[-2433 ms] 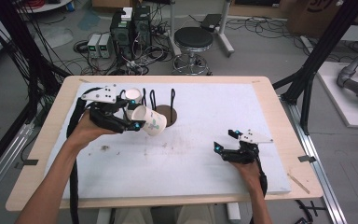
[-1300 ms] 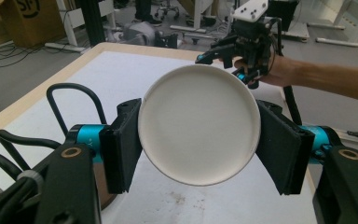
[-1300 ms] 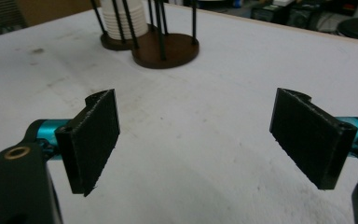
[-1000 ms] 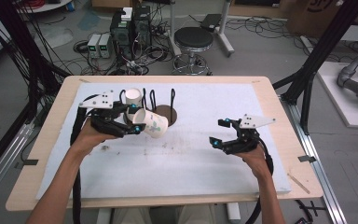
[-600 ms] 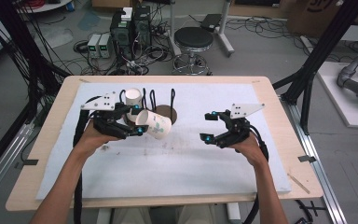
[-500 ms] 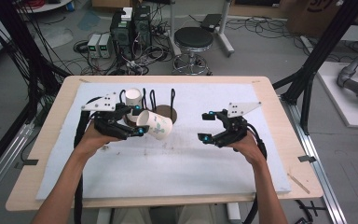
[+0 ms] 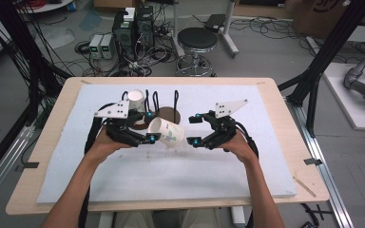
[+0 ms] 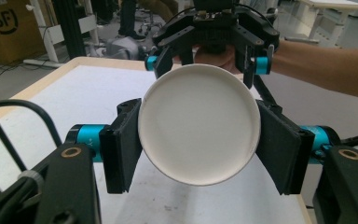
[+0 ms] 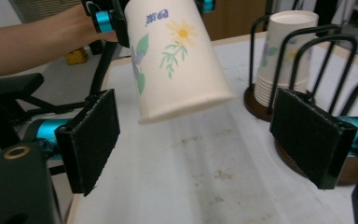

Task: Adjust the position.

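Holding a flowered paper cup (image 7: 166, 133) on its side near the middle of the high view, my left gripper (image 7: 148, 127) pinches it, both pads on its walls. My right gripper (image 7: 193, 129), jaws spread wide, sits just beside the cup's base. A cup stack (image 9: 282, 51) stands in a wire rack (image 9: 303, 70) upper right.

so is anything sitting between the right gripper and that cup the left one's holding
Nothing visible: the right gripper faces the paper cup across open air, jaws wide. The cup stack in its rack stands off to the side.
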